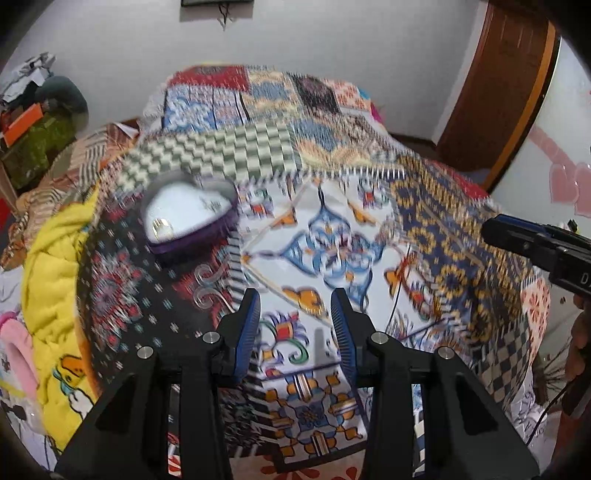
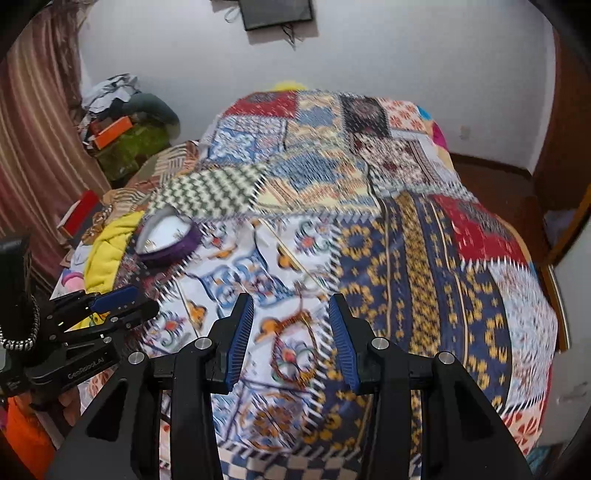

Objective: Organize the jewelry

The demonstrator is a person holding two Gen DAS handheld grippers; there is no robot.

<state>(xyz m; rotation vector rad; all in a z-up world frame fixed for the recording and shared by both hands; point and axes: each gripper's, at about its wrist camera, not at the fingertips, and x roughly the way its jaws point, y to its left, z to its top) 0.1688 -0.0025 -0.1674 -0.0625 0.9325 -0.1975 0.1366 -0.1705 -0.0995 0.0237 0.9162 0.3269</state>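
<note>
While both hover over quilt point(image 1: 332, 229), left gripper point(image 1: 295, 325) wide, right gripper point(image 2: 291, 328) wide, jewelry box point(image 1: 188, 218) w/ ring.

A bed point(image 2: 369, 240) fills the middle of the room, with a patchwork quilt point(image 1: 332, 229) spread over it. On the quilt, toward the bed's left side, sits a heart-shaped box point(image 1: 190, 218) with its top open, and a small ring point(image 1: 161, 226) lies inside it. Just in front of the box, curled hair clips point(image 1: 207, 288) lie on the quilt. A bundled blanket point(image 1: 51, 273) lies at the left of the box, along the bed's left edge. Behind that, in the far left corner, a heap of belongings point(image 2: 122, 122) stands against the wall. A framed panel point(image 2: 277, 13) hangs on the wall behind the bed. A wooden door point(image 1: 498, 92) stands at the right.
</note>
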